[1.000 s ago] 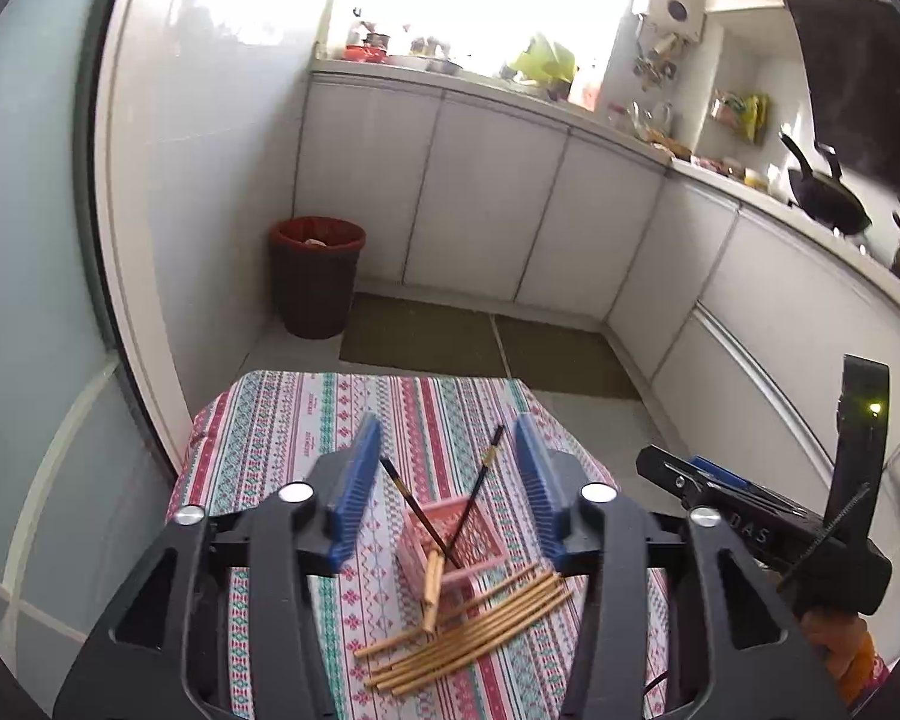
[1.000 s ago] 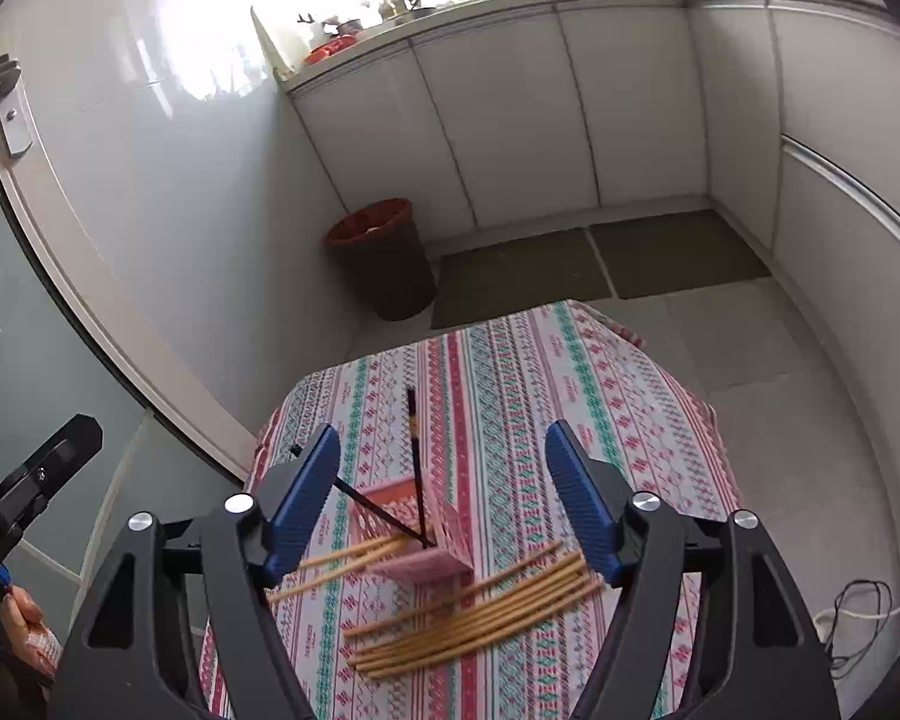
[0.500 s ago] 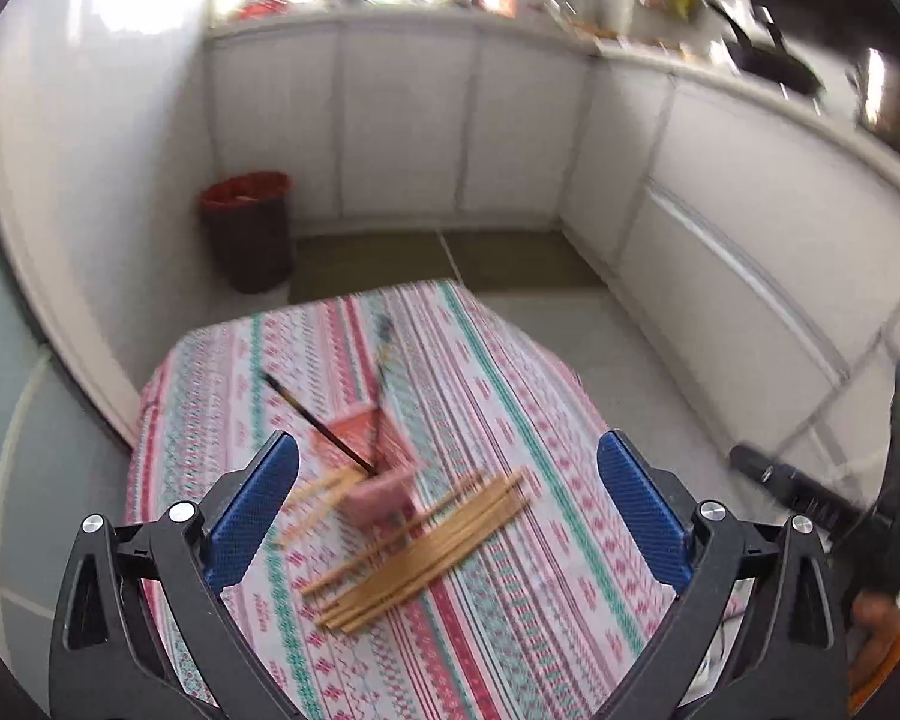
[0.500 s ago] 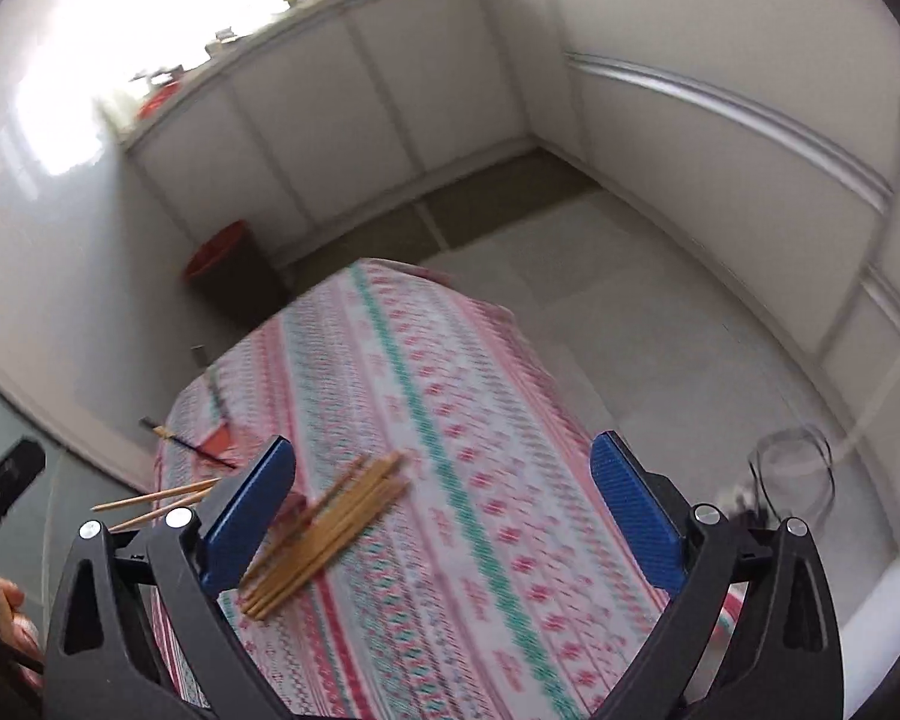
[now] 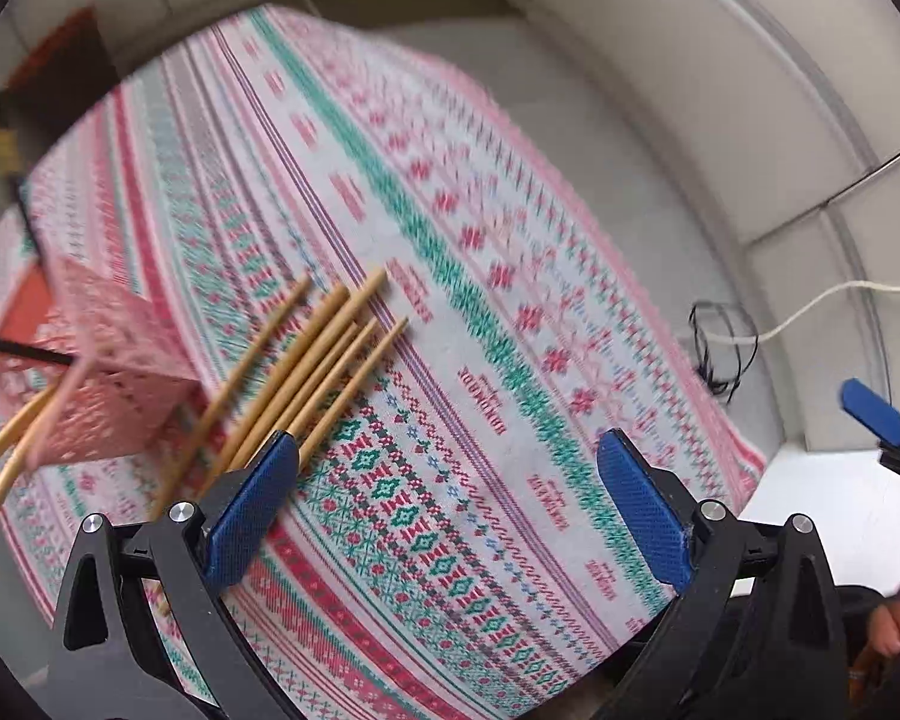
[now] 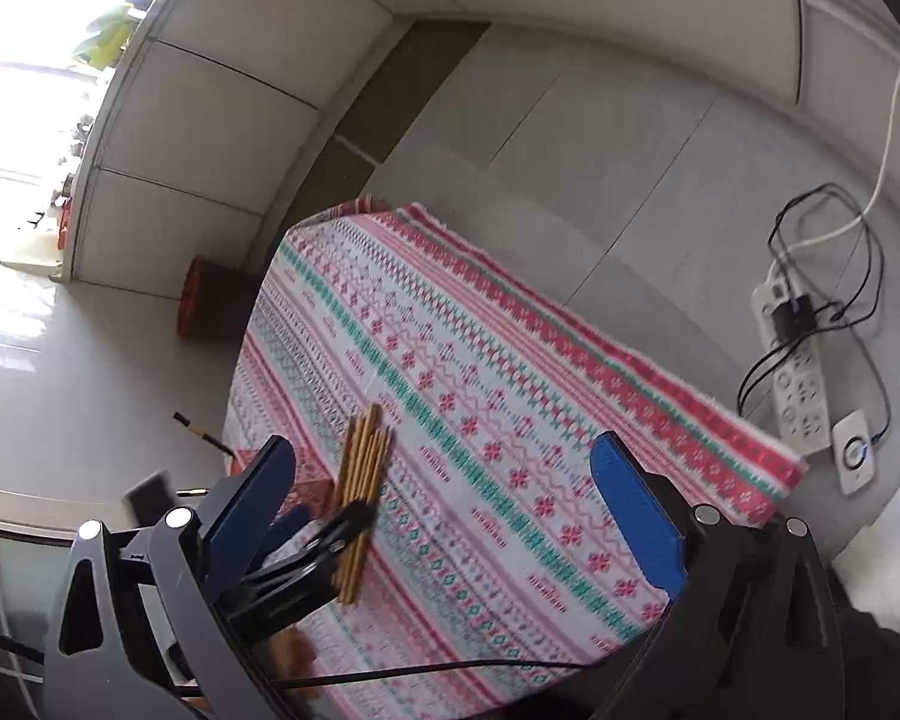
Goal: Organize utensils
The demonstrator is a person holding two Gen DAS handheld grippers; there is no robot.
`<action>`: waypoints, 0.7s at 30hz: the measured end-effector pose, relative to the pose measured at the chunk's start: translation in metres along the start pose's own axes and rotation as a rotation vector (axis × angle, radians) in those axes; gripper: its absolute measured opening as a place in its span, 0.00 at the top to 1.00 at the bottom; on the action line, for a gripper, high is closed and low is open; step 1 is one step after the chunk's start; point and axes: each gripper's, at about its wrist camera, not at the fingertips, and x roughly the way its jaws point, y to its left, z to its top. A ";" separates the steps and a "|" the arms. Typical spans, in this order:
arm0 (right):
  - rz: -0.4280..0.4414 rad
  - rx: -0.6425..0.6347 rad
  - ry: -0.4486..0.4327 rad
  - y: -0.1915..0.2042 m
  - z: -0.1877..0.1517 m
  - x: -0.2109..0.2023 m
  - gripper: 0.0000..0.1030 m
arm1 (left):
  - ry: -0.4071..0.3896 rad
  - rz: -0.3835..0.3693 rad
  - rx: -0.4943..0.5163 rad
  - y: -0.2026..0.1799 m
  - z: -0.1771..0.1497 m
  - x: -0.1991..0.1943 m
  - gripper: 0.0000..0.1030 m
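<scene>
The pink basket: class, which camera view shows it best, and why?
The left wrist view. There the pink basket sits large at the left, its perforated side plain, beside the loose bamboo chopsticks. In the right wrist view only a small red-pink corner shows, mostly hidden behind a blue finger of the right hand-held gripper.

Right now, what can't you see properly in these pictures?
- Bamboo chopsticks: left wrist view, near ends hidden behind the left tongs; right wrist view, partly covered by those tongs too.
- Pink basket: left wrist view, blurred, so what is inside is unclear; right wrist view, mostly hidden by a blue pad of the right tongs.
- Black chopsticks: cut off by the frame edge.
</scene>
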 end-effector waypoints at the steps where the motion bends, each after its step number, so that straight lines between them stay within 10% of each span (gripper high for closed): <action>1: 0.005 0.010 0.008 0.000 0.001 0.001 0.07 | 0.032 -0.015 0.006 0.003 0.003 0.009 0.08; 9: 0.029 0.087 0.050 -0.012 0.005 0.007 0.07 | 0.132 -0.035 0.052 0.005 0.013 0.043 0.45; 21: 0.037 0.097 0.090 -0.014 0.005 0.015 0.07 | 0.137 0.078 0.126 -0.005 0.029 0.062 0.50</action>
